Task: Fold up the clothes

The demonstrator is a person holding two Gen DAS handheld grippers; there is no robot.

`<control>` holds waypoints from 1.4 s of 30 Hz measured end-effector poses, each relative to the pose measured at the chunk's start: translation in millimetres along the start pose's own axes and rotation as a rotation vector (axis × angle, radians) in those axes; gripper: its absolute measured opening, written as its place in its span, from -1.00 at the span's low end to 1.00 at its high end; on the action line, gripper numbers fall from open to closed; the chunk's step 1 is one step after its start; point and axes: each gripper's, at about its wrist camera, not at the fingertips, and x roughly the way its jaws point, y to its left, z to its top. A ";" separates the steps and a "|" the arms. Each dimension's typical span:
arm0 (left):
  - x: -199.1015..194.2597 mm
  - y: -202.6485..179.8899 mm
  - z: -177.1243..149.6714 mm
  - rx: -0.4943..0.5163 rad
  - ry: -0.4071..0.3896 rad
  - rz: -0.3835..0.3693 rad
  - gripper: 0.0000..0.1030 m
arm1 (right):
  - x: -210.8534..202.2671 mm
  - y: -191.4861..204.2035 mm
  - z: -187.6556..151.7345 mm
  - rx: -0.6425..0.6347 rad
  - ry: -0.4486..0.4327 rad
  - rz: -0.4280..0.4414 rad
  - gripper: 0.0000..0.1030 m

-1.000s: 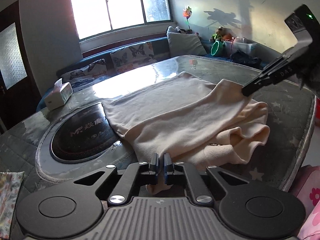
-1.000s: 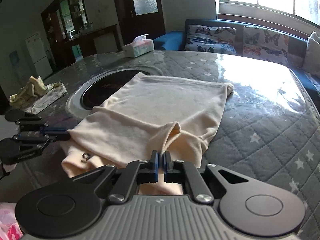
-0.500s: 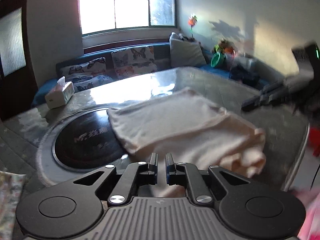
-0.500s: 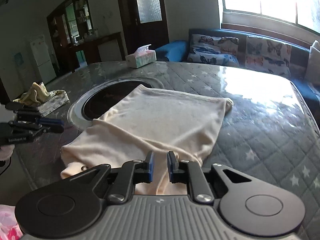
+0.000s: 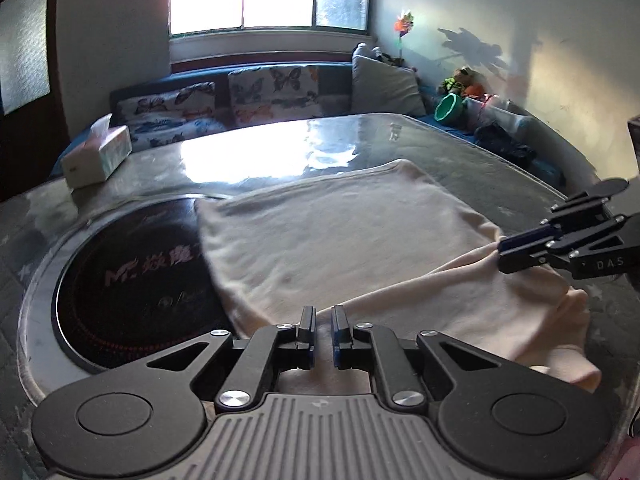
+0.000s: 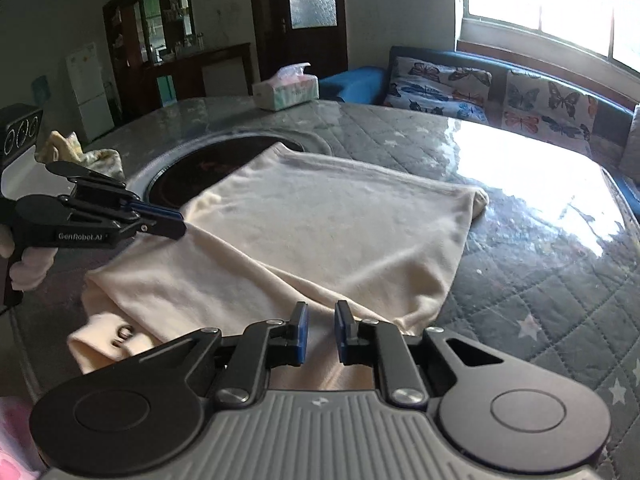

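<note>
A cream-coloured knit garment (image 5: 352,248) lies spread over the grey quilted, star-printed table cover (image 6: 552,292) under a glossy clear sheet, its far-left corner overlapping the round black induction cooktop (image 5: 132,292) set into the table. In the left wrist view the garment fills the middle of the frame from about 9 o'clock to 4 o'clock, with a rumpled, doubled-up fold along its near edge toward 4 o'clock. The left gripper (image 5: 323,334) sits low over that near edge with its blue-padded fingers parted by a narrow gap; cloth shows beneath them, but nothing is clamped between them. The right gripper (image 6: 321,334) hovers likewise over the garment's near hem, its fingers spread a little wider, holding nothing. Seen from the left wrist camera, the right gripper comes in at 3 o'clock with its tips at the raised ridge of fabric; whether they touch it I cannot tell. In the right wrist view a small metal ring on a folded tab of the garment shows at 8 o'clock. A white tissue box (image 6: 286,90) stands at the far edge of the table, at 11 o'clock in the right view, and a crumpled yellowish floral cloth (image 6: 80,154) lies at 10 o'clock.
</note>
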 end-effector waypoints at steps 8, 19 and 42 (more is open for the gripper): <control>-24.8 -15.2 1.0 0.061 -0.033 -0.007 -0.80 | -18.0 9.4 -1.4 -0.063 -0.008 0.008 -0.57; -29.2 -37.1 -26.0 0.139 0.019 -0.032 -0.78 | -25.1 33.0 -24.3 -0.175 0.024 0.006 -0.56; -79.1 -84.9 -66.5 0.490 -0.026 -0.054 -0.24 | -55.6 53.3 -32.7 -0.256 0.018 0.011 -0.25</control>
